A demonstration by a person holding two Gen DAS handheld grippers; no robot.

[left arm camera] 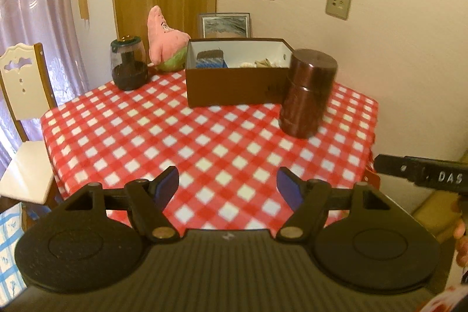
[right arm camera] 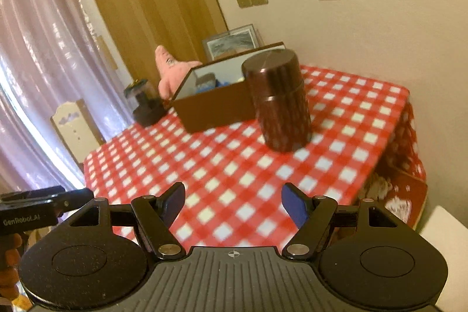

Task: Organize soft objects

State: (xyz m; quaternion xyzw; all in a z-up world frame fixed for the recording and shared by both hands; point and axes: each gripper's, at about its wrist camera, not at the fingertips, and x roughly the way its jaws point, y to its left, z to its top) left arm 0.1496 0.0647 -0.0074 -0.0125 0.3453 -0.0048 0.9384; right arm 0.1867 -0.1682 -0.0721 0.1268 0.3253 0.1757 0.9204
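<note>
Both grippers empty, tilted downward

The left gripper [left arm camera: 227, 186] and the right gripper [right arm camera: 233, 203] each hold blue-padded fingers [left arm camera: 167, 185] wide apart, nothing between them; a hand [right arm camera: 10, 265] grips the left one.

I see a surface [left arm camera: 175, 142] under a red-and-white checked cloth. On it stand a brown open box [left arm camera: 234, 84], a dark brown cylindrical canister [left arm camera: 307, 95] just in front of its right corner, a dark jar [left arm camera: 128, 66] and a pink plush star [left arm camera: 163, 40] at the far left.

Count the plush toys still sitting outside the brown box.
1: the pink star-shaped plush toy at the table's far end, behind the open brown cardboard box, beside the dark glass jar. Others may be hidden behind the box.
</note>
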